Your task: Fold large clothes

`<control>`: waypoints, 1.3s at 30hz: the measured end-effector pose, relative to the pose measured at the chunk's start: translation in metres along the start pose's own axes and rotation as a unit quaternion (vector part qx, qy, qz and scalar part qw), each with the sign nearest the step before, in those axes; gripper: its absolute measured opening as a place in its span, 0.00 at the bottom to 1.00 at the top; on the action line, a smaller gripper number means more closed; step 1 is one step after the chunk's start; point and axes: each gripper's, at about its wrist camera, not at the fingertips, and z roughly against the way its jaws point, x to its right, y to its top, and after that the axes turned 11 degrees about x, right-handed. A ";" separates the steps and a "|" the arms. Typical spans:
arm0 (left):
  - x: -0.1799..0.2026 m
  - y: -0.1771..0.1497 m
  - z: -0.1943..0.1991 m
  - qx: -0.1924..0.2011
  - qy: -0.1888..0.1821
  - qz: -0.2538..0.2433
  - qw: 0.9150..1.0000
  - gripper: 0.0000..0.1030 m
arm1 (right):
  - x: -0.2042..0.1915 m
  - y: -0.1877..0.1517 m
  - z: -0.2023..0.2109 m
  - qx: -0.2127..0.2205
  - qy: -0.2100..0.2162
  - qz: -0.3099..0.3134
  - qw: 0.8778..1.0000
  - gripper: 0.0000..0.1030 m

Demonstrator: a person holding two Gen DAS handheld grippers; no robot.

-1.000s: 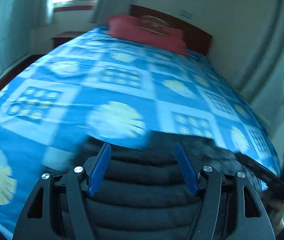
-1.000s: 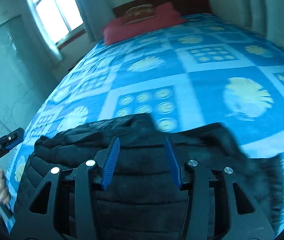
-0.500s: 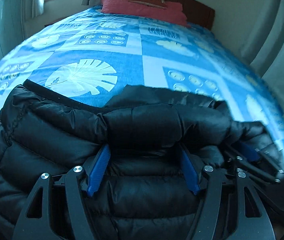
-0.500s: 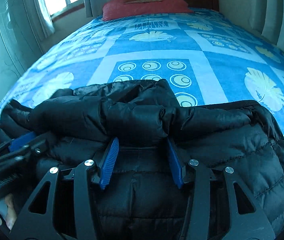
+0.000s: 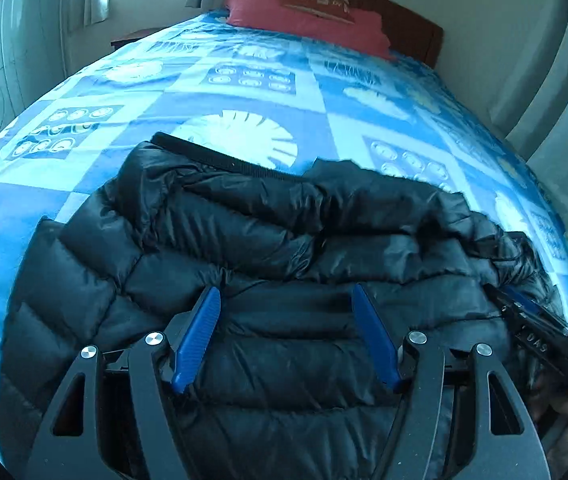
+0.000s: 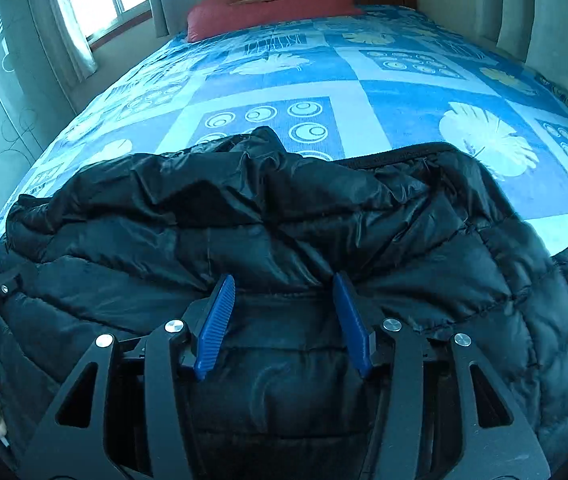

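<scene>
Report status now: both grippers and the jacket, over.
Left gripper open, right gripper open, both over black puffer jacket. Jacket bunched on blue bedspread. Nothing in the way.

Bed [image 5: 244, 92] under a blue patterned cover, filling most of the frame. Black jacket [image 5: 284, 248] spread across the lower half, directly on the cover. Red pillow [image 5: 304, 16] at top centre, against the headboard [image 5: 404, 24].

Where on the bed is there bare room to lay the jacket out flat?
Free: the bedspread between the black puffer jacket and the red pillows, and the strip to the jacket's right. Crowded: the near edge, where the left gripper and right gripper hover, open, over the bunched jacket.
</scene>
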 end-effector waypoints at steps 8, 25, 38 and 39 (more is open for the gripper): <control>-0.009 -0.006 0.048 0.014 -0.006 0.006 1.000 0.66 | 0.027 -0.005 0.071 0.024 -0.004 -0.018 1.000 0.58; -0.145 -0.119 0.190 0.045 0.023 0.231 0.972 0.76 | 0.154 -0.110 0.177 0.009 -0.066 -0.174 0.983 0.72; -0.141 -0.132 0.152 0.037 -0.031 0.353 0.934 0.36 | 0.153 -0.128 0.164 0.031 0.003 -0.263 0.964 0.38; -0.134 -0.128 0.155 0.045 -0.027 0.332 0.942 0.30 | 0.152 -0.127 0.167 0.037 0.010 -0.262 0.964 0.32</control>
